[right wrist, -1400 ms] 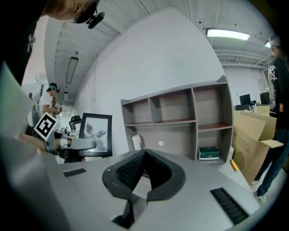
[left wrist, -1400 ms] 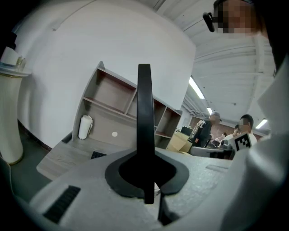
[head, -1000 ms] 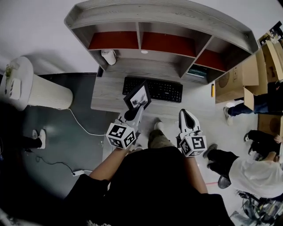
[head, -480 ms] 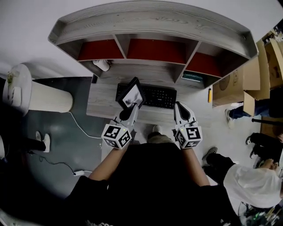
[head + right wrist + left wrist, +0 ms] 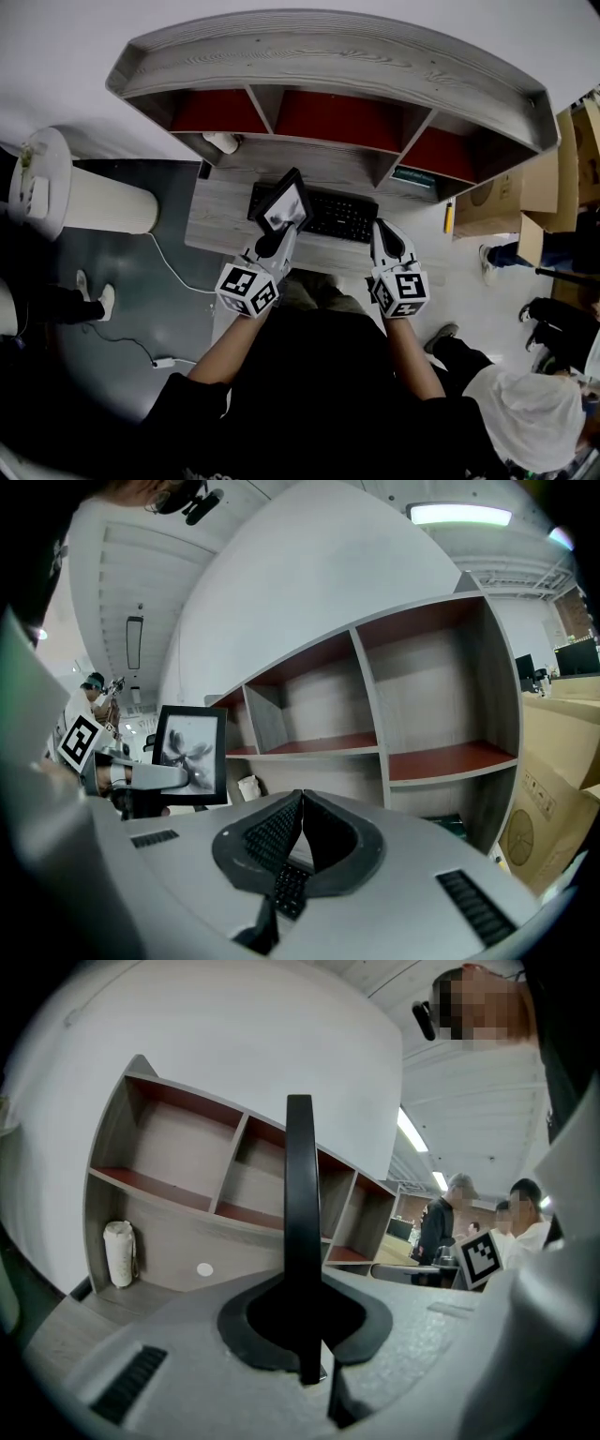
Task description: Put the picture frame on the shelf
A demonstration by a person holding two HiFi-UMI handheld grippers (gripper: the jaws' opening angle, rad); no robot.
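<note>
A black picture frame point(image 5: 286, 202) with a grey flower print is held upright over the desk's left half, in front of the keyboard point(image 5: 328, 214). My left gripper point(image 5: 272, 242) is shut on its lower edge; in the left gripper view the frame point(image 5: 302, 1241) shows edge-on between the jaws. In the right gripper view the frame point(image 5: 192, 754) appears at the left. My right gripper point(image 5: 387, 238) is shut with nothing in it, over the desk's right part. The grey shelf unit point(image 5: 328, 66) with red-floored compartments stands at the desk's back.
A white roll-like object point(image 5: 223, 142) stands in the lower left nook of the shelf unit. A dark book point(image 5: 412, 175) lies in the lower right nook. A round white bin point(image 5: 89, 199) is left of the desk. Cardboard boxes point(image 5: 539, 192) and people stand at the right.
The view has drawn closer to the desk over the last second. Both grippers moved forward over the desk, the left one carrying the frame toward the shelf unit.
</note>
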